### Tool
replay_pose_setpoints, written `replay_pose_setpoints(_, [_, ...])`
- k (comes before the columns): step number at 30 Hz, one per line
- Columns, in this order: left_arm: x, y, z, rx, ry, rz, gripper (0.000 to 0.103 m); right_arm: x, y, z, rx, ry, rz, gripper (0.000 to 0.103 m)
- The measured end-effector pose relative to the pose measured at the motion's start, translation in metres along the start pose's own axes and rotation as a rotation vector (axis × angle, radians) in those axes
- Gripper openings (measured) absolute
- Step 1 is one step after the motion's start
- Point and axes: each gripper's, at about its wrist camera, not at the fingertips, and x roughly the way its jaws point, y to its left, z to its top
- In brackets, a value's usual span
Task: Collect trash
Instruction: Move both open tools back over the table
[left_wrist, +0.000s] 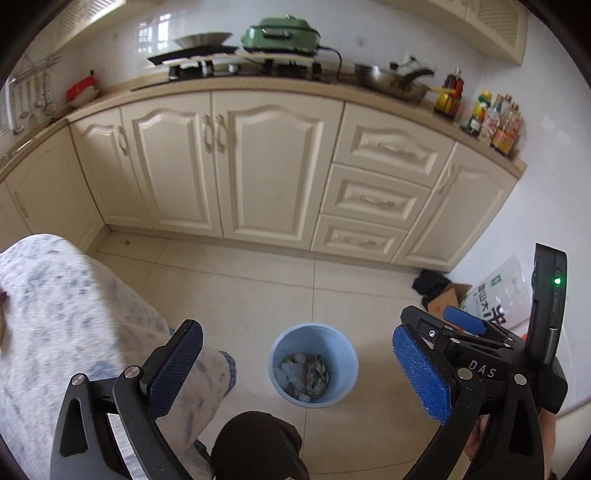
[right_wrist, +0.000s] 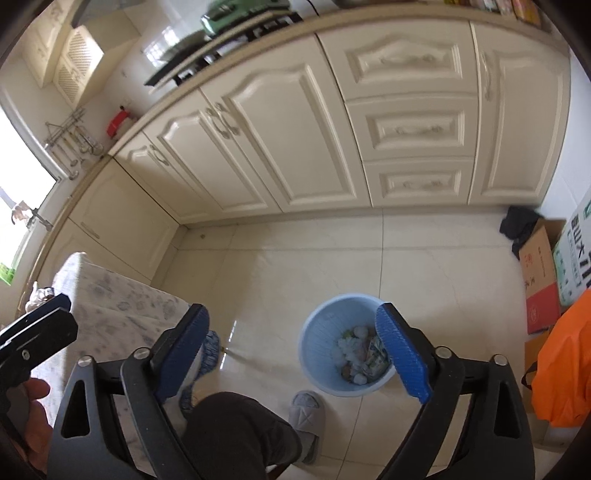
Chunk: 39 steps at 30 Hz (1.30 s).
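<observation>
Both hand-held grippers hang wide open and empty above a kitchen floor: the left hand-held gripper (left_wrist: 299, 376) and the right hand-held gripper (right_wrist: 295, 354) each grip nothing. Below and between their blue pads stands a pale blue bin (left_wrist: 314, 363) on the tiles, holding crumpled paper and wrappers (left_wrist: 304, 374). A cloth-covered bench (left_wrist: 55, 314) sits to the left, a person's dark-trousered knee (right_wrist: 236, 428) and grey slipper (right_wrist: 308, 413) nearby, cream cabinets (left_wrist: 266, 162) behind, cardboard boxes (right_wrist: 539, 277) at right.
</observation>
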Motion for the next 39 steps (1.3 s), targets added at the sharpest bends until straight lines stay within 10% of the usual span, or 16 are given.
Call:
replay_pose_setpoints(21, [-0.272, 0.155, -0.162, -0.273, -0.31, 0.239, 0.102, -0.092, 0.246, -0.02, -0.31, -0.14, 0.181, 0.103])
replay_pose_setpoints(39, [-0.365, 0.242, -0.245, -0.398, -0.248, 0.443, 0.102, -0.062, 0.455, -0.088, -0.64, -0.036, 0.296, 0.103])
